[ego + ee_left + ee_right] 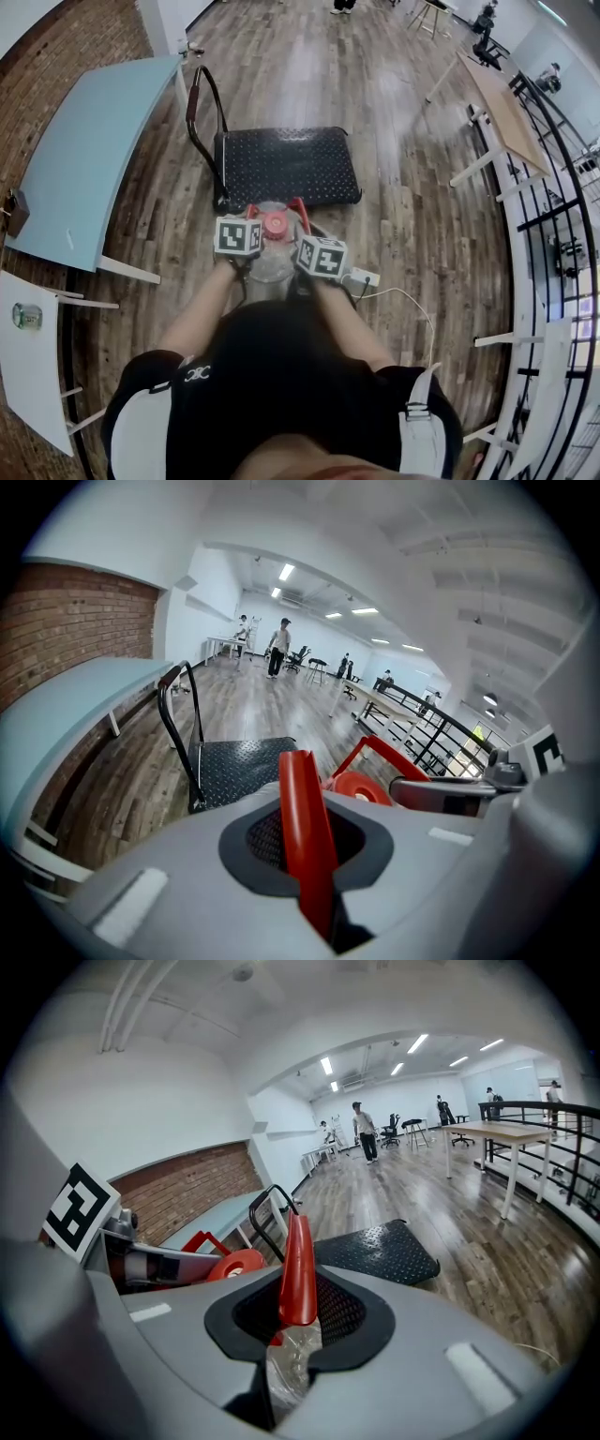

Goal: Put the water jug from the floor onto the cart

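In the head view the clear water jug [271, 263] with its red cap [276, 223] hangs in front of me, just short of the black cart [286, 165]. My left gripper [246, 246] is shut on one red strap of the jug's handle [302, 822]. My right gripper [309, 251] is shut on the other red strap [298, 1274], with clear jug plastic [289, 1363] below it. The red cap [361, 787] shows beyond the left jaws, and the cart's deck [239, 766] lies further ahead. The cart's upright push handle [202, 108] stands at its left end.
A light blue table [84, 159] runs along the brick wall at left, with a white table [28, 356] nearer me. A white power strip [364, 277] with a cable lies on the wood floor to my right. A wooden table [506, 112] and black railing [553, 187] stand at right.
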`<control>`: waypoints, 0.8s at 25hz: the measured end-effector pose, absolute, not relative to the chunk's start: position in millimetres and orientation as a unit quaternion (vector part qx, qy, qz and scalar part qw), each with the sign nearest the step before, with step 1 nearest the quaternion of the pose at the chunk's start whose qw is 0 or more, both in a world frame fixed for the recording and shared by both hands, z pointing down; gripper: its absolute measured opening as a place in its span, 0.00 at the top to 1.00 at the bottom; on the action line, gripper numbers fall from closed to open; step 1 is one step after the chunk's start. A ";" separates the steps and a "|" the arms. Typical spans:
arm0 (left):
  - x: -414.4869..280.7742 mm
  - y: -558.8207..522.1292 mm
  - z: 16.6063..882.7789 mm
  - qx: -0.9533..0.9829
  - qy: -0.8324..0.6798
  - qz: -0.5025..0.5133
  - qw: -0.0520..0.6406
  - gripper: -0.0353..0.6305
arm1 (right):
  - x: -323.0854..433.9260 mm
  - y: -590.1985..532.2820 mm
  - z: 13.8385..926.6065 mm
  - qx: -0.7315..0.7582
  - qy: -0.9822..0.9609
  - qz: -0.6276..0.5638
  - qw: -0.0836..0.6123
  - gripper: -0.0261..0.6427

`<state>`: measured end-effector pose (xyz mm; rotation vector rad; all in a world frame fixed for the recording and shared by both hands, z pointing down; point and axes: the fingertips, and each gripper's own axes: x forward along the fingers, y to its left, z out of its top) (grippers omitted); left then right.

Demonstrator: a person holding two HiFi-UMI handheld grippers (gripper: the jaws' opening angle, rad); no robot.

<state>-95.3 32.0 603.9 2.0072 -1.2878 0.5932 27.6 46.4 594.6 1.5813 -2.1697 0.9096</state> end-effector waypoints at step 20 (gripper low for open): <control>-65.9 -170.7 627.7 0.720 -0.536 0.223 0.380 0.93 | 54.5 -168.1 616.8 0.478 -0.788 0.322 0.217 0.83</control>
